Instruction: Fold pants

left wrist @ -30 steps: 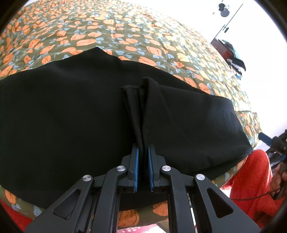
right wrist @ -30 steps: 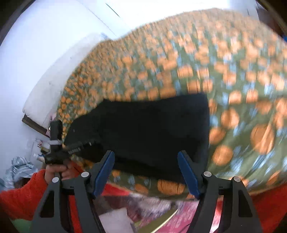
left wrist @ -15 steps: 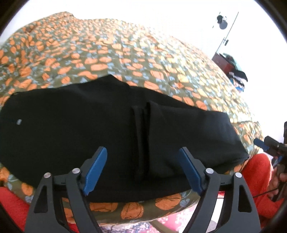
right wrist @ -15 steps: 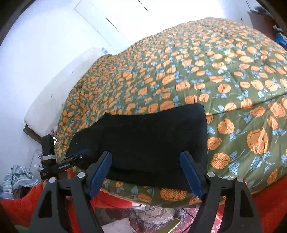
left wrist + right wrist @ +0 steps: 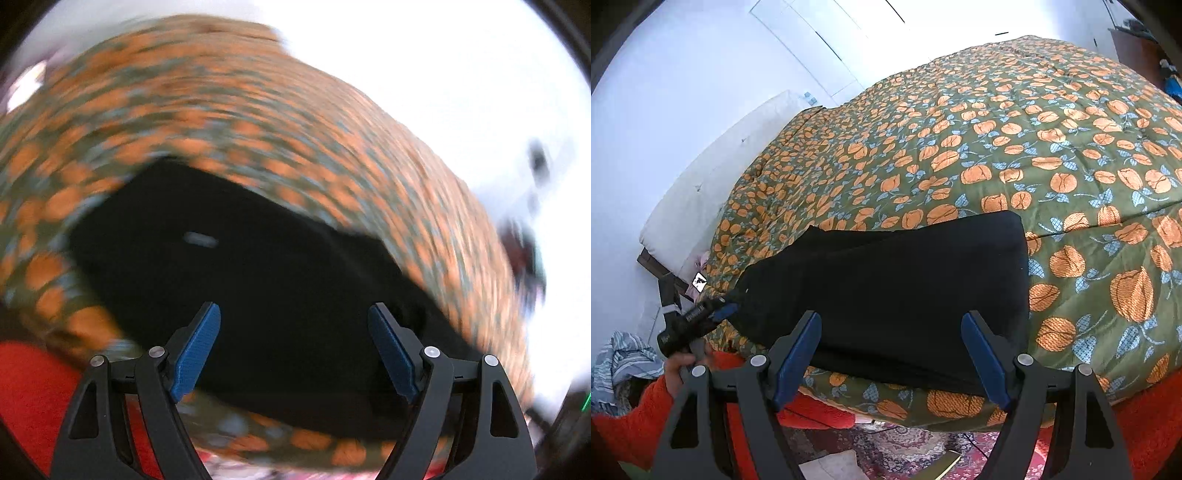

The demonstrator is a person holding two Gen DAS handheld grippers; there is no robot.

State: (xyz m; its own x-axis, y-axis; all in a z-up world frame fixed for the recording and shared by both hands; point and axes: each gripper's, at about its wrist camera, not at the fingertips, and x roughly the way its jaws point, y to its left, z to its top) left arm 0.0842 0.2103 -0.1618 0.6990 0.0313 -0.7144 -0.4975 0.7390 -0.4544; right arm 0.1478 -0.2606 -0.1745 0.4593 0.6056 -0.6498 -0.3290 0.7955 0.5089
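The black pants (image 5: pixel 905 291) lie folded at the bedspread's (image 5: pixel 1052 147) near edge, long axis along that edge. Both the left gripper (image 5: pixel 293 347) and right gripper (image 5: pixel 892 354) hover above them, tilted down, fingers spread wide and empty.

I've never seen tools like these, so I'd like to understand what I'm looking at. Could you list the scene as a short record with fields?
place: bed with an orange-flowered green quilt
garment: black pants, folded into a flat stack near the quilt's front edge
left gripper: open, nothing between its blue pads; its view is blurred
right gripper: open, empty, above the near edge of the pants
person: hand and red sleeve at lower left of the right wrist view, holding the other tool
floor: patterned rug below the bed
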